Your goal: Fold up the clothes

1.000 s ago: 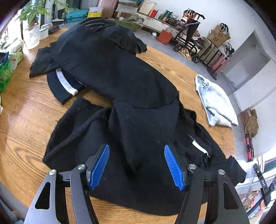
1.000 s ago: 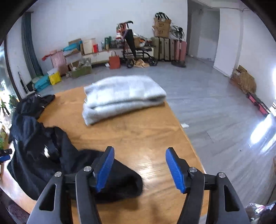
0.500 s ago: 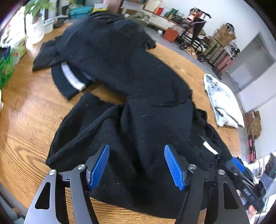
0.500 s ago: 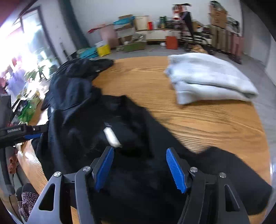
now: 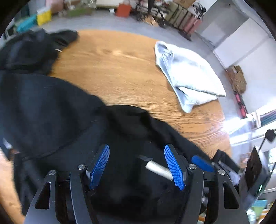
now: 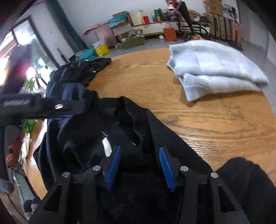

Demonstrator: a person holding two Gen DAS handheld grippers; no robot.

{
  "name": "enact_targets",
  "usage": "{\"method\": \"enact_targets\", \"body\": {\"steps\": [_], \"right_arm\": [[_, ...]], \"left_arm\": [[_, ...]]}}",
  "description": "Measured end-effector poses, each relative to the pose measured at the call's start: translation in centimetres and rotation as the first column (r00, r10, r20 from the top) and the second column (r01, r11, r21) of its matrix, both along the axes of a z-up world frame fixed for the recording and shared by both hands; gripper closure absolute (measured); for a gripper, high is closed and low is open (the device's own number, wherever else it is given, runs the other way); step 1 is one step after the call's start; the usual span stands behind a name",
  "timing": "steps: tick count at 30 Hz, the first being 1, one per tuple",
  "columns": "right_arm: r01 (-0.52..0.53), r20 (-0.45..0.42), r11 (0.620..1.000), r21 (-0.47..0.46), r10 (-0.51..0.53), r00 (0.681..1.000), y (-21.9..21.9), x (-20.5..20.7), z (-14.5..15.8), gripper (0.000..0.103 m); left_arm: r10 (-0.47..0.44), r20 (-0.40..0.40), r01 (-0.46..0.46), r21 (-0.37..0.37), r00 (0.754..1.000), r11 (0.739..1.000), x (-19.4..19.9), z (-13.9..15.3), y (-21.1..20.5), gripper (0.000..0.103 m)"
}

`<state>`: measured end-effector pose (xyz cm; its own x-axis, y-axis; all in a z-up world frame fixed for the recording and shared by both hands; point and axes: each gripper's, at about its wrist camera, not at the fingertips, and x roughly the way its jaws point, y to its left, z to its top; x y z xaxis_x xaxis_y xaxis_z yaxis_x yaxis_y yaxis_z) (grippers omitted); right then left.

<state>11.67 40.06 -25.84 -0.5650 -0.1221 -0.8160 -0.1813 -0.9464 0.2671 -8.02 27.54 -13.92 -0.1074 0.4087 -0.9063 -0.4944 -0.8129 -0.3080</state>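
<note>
While your right gripper (image 6: 139,168) swings off bare wooden table (image 6: 215,120) onto black sweater (image 6: 131,124), jaws closing, collar fabric between, not yet clamped. Left gripper (image 5: 136,166) shifts beside sweater's white label (image 5: 157,169), jaws apart, empty. Collar pickup likely next.

Grey floor (image 6: 155,44), white walls (image 6: 96,10), cluttered boxes (image 6: 120,27), suitcases (image 6: 222,25), bright window (image 6: 10,44).

Right hand-held gripper (image 6: 139,168) closing over black garment (image 6: 131,131); fabric between jaws.
</note>
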Motion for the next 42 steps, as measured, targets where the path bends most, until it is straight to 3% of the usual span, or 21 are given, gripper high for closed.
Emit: {"method": "enact_targets", "body": {"steps": [5, 9, 14, 17, 20, 23, 26, 28, 31, 35, 42], "right_arm": [[0.045, 0.015, 0.999, 0.022, -0.045, 0.999, 1.6, 0.1, -0.4, 0.052], [0.077, 0.027, 0.995, 0.063, -0.078, 0.997, 2.8, 0.1, -0.7, 0.053], [0.126, 0.051, 0.982, 0.141, -0.134, 0.990, 4.9, 0.2, -1.2, 0.052], [0.123, 0.067, 0.983, 0.139, -0.133, 0.989, 5.9, 0.1, -1.6, 0.052], [0.102, 0.060, 0.986, 0.134, -0.111, 0.992, 6.0, 0.0, -1.5, 0.052], [0.045, 0.030, 0.988, 0.145, -0.050, 0.998, 4.7, -0.6, -0.5, 0.052], [-0.054, 0.015, 0.984, 0.171, 0.052, 0.999, 2.7, -1.7, 0.1, 0.052], [-0.123, 0.017, 0.974, 0.193, 0.122, 0.992, 1.2, -2.4, 0.1, 0.053], [-0.224, 0.023, 0.948, 0.225, 0.225, 0.974, -0.9, -3.4, 0.1, 0.058], [-0.275, 0.064, 0.931, 0.239, 0.267, 0.962, -1.8, -4.3, -1.0, 0.059], [-0.319, 0.091, 0.930, 0.184, 0.307, 0.947, -2.5, -6.0, -2.5, 0.056]], "left_arm": [[0.021, 0.048, -0.020, -0.038, 0.999, 0.999, -1.8, -2.6, 2.0, 0.035], [0.122, 0.092, -0.120, -0.030, 0.988, 0.992, -4.1, -3.5, -0.7, 0.035], [0.265, 0.144, -0.265, -0.015, 0.954, 0.964, -7.0, -4.7, -5.9, 0.036], [0.304, 0.201, -0.320, 0.051, 0.931, 0.946, -7.7, -5.1, -8.5, 0.039], [0.310, 0.180, -0.318, 0.016, 0.934, 0.948, -7.6, -5.0, -8.9, 0.039], [0.244, 0.102, -0.244, -0.010, 0.964, 0.970, -6.8, -3.9, -8.0, 0.039], [0.072, -0.041, -0.075, -0.056, 0.997, 0.996, -5.1, -2.2, -6.5, 0.039], [-0.061, -0.107, 0.048, -0.123, 0.992, 0.991, -3.8, -1.8, -5.5, 0.039], [-0.166, -0.164, 0.136, -0.181, 0.972, 0.974, -2.9, -2.2, -5.5, 0.039], [-0.248, -0.171, 0.228, -0.129, 0.954, 0.965, -2.8, -2.9, -6.1, 0.039], [-0.233, -0.177, 0.230, -0.039, 0.956, 0.972, -2.8, -3.1, -6.7, 0.039]]}}
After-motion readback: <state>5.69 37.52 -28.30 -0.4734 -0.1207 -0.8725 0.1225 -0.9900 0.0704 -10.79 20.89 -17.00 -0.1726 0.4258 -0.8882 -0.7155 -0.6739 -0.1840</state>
